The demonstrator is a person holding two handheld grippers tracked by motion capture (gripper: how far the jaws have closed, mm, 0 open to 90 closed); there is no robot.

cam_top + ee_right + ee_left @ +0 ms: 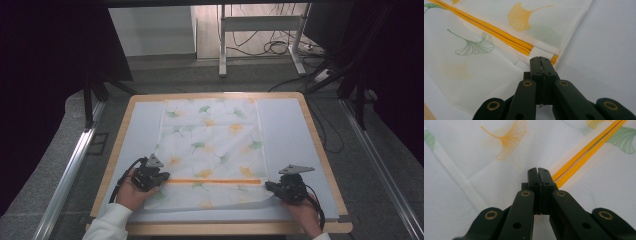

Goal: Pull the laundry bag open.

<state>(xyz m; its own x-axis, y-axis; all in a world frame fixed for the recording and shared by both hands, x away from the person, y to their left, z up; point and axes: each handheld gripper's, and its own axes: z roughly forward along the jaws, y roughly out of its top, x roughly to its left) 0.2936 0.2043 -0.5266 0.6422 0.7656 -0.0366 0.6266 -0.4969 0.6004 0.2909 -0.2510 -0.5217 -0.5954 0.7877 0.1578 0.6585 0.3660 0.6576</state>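
High view: white ginkgo-print mesh bag point(210, 150) lies flat at frame centre on the table point(300, 145), orange zipper point(212, 181) across its lower part. Left gripper point(162, 176) at lower left, jaws closed at the zipper's left end. Right gripper point(268, 186) at lower right, jaws closed at the zipper's right end; whether either pinches fabric is unclear.

One leaf-print laundry bag point(210, 150), two grippers point(159, 176) point(270, 186)
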